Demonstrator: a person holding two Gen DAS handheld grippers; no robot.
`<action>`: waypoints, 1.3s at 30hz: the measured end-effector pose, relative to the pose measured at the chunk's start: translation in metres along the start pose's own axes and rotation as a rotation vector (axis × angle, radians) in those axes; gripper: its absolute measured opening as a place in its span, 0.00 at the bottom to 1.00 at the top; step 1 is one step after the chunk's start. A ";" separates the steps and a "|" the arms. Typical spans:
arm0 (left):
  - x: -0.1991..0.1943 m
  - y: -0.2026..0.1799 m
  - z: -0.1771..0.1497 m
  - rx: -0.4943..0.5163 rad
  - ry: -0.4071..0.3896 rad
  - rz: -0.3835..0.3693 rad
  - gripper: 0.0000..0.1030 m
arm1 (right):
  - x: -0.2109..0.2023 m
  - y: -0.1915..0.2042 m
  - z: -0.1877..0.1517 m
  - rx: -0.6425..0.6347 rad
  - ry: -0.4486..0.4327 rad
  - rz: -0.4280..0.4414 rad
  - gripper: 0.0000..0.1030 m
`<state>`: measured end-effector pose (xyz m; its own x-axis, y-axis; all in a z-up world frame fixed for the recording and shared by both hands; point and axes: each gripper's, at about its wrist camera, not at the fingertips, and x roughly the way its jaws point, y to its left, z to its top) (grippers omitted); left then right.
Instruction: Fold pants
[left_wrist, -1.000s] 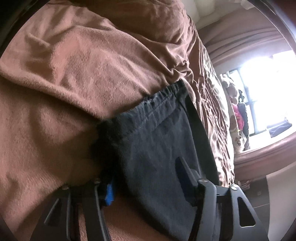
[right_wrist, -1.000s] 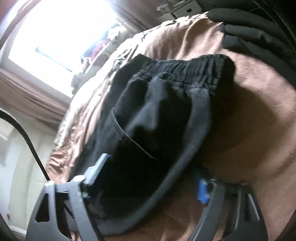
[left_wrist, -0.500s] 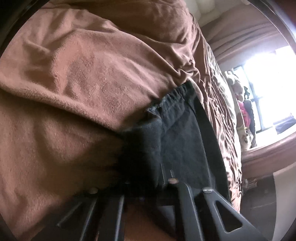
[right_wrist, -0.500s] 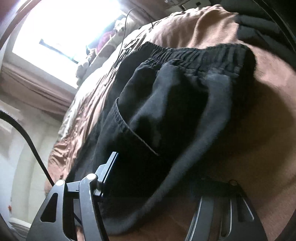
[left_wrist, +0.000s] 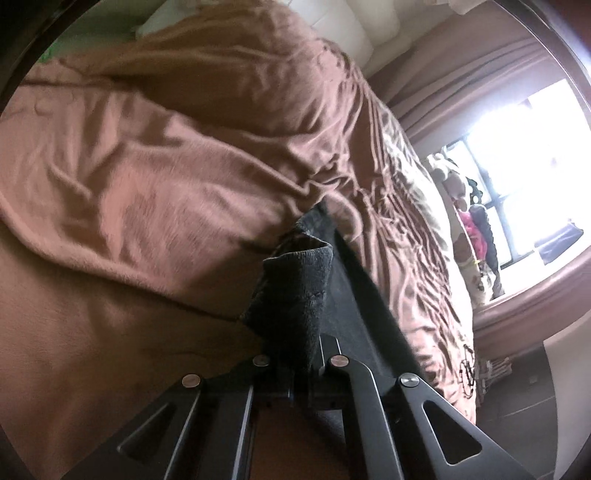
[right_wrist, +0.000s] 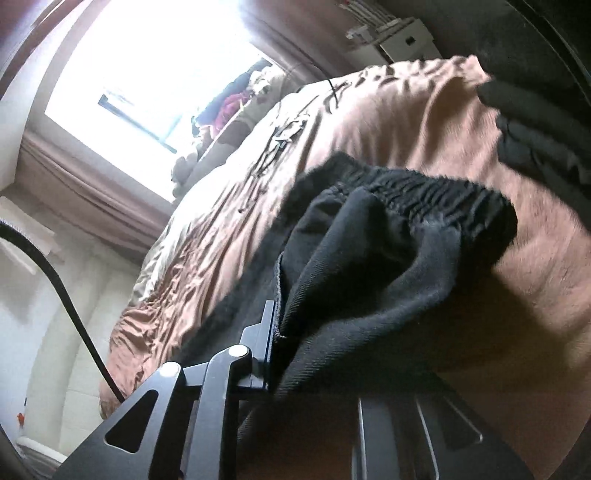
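Black pants lie on a brown blanket on a bed. My left gripper is shut on a bunched edge of the pants, which stands up from the jaws. In the right wrist view my right gripper is shut on a thick fold of the pants near the elastic waistband; the fabric is lifted off the blanket and hides the right finger's tip.
A bright window with curtains and a sill with clothes and toys lies past the bed's far side. More black garments lie at the right wrist view's upper right. A black cable hangs at left.
Both grippers have closed on the pants edge. They have risen, lifting the fabric off the blanket, and the views have swung up toward the room.
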<state>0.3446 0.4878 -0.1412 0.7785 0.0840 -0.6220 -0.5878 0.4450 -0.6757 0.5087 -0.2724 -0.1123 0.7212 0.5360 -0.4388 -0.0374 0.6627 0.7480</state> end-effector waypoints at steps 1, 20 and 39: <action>-0.004 -0.002 0.001 0.002 -0.002 -0.001 0.04 | -0.004 0.003 -0.001 0.000 -0.002 0.006 0.13; -0.090 0.038 -0.021 -0.012 0.004 0.008 0.04 | -0.097 -0.010 -0.026 0.013 0.049 -0.003 0.13; -0.147 0.093 -0.035 -0.052 0.012 0.004 0.04 | -0.185 -0.011 -0.078 0.011 0.080 -0.049 0.12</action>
<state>0.1676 0.4858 -0.1259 0.7733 0.0749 -0.6295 -0.6021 0.3978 -0.6923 0.3215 -0.3380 -0.0788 0.6645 0.5435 -0.5129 0.0045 0.6834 0.7300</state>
